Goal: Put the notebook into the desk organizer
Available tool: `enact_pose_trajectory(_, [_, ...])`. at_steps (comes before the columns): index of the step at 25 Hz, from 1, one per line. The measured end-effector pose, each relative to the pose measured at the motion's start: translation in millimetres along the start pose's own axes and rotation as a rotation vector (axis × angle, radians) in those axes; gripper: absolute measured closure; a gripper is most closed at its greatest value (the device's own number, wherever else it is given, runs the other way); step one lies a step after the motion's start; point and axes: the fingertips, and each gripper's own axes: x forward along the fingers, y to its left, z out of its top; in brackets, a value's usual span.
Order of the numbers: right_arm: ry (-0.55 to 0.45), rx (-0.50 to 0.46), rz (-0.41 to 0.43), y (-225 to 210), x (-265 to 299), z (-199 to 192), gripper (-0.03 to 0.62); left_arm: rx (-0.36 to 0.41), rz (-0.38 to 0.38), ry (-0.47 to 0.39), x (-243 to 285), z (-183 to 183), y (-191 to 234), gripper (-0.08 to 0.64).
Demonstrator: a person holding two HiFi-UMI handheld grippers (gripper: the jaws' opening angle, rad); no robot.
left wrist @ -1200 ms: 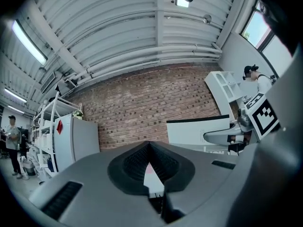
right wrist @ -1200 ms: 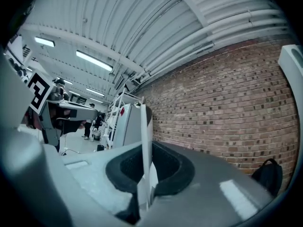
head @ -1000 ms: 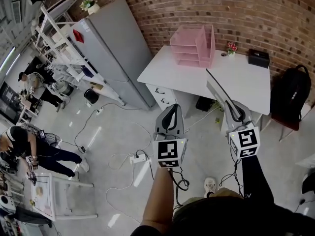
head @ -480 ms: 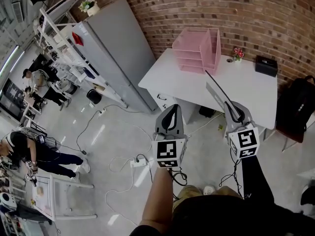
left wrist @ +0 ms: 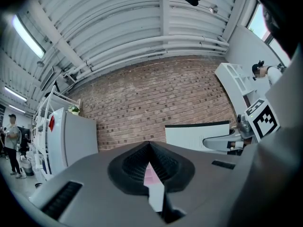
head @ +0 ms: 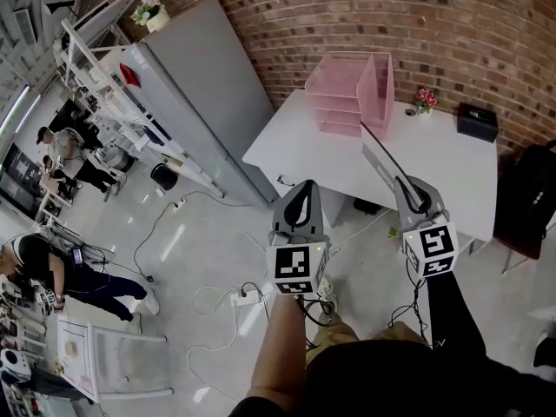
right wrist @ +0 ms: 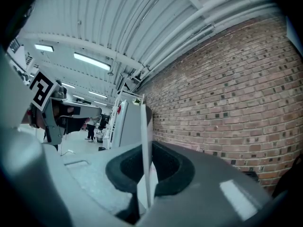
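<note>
A thin white notebook [head: 380,153] with a dark edge stands on edge in my right gripper [head: 405,189], which is shut on its lower end. It shows as a narrow white blade [right wrist: 146,145] between the pads of the right gripper [right wrist: 147,176]. The pink desk organizer [head: 352,94] stands at the back of the white desk [head: 434,159], beyond the notebook's tip. My left gripper [head: 300,205] hangs over the floor before the desk, shut and holding nothing. From the left gripper [left wrist: 150,146] view, the notebook [left wrist: 196,135] appears flat-on to the right.
A grey cabinet [head: 195,85] stands left of the desk against the brick wall. A small flower pot [head: 426,100] and a black box [head: 478,122] sit on the desk. A black backpack [head: 530,198] rests on the right. Cables and a power strip [head: 243,295] lie on the floor.
The desk and pink organizer have drawn closer and shifted right in the head view. Both grippers keep their pose, the notebook still held.
</note>
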Motion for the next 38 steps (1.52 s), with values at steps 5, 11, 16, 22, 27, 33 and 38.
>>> enact_pose_trajectory(5, [-0.012,-0.016,-0.016,0,41,1,0.584,0.01,-0.028,-0.029,35,-3,28,0.551])
enact_pose_trajectory(11, [-0.002,-0.012,-0.073,-6,118,-6,0.584,0.008,-0.094,-0.075,101,-9,77,0.551])
enact_pose_trajectory(16, [0.019,0.01,-0.137,-11,191,-11,0.584,0.006,-0.178,-0.083,167,-18,122,0.551])
enact_pose_trajectory(22, [0.045,0.067,-0.212,-22,270,-26,0.584,0.008,-0.281,-0.076,243,-35,165,0.551])
enact_pose_trajectory(27, [0.068,0.117,-0.262,-27,323,-44,0.584,-0.008,-0.34,-0.068,291,-47,194,0.551])
enact_pose_trajectory(33, [0.079,0.222,-0.305,-30,367,-67,0.584,-0.013,-0.406,-0.055,331,-67,216,0.551])
enact_pose_trajectory(38, [0.065,0.421,-0.343,-37,384,-98,0.584,-0.024,-0.453,-0.049,353,-83,220,0.551])
